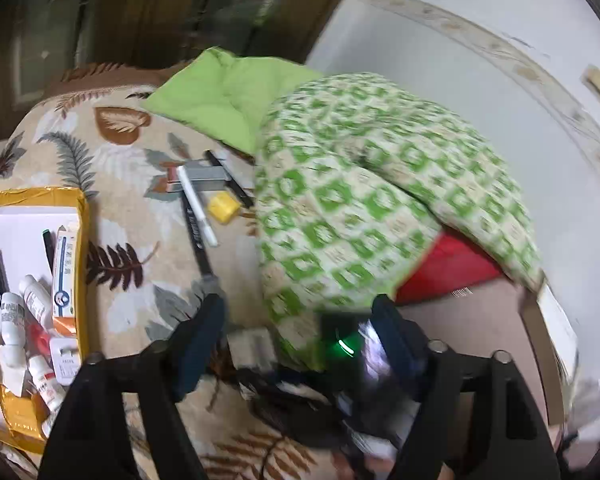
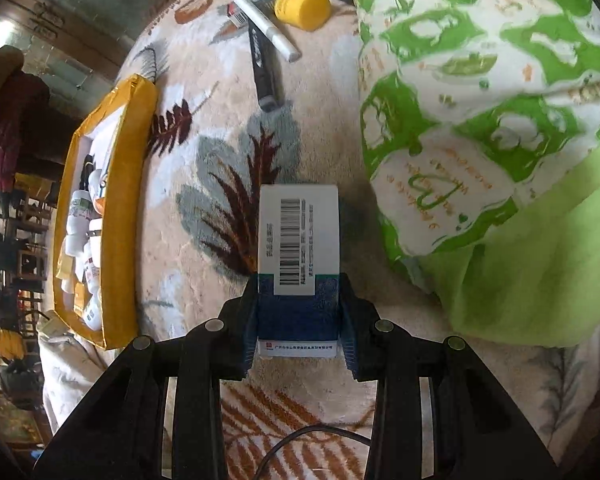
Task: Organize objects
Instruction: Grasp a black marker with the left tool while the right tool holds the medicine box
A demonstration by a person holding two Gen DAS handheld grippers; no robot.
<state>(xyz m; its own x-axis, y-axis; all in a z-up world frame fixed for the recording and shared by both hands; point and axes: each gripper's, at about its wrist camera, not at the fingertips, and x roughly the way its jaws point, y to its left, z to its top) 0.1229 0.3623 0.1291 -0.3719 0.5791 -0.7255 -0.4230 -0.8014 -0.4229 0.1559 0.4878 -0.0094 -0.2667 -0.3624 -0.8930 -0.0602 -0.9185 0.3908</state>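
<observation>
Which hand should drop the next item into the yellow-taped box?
Right. The right gripper is shut on the barcoded medicine box, so it likely only needs carrying to the yellow-taped box. The left gripper is open and holds nothing.

We are seeing a leaf-patterned blanket (image 2: 204, 160) lying flat, a green-and-white quilt (image 1: 364, 184) bunching beside it, a red cloth (image 1: 448, 268) peeking out beneath.
</observation>
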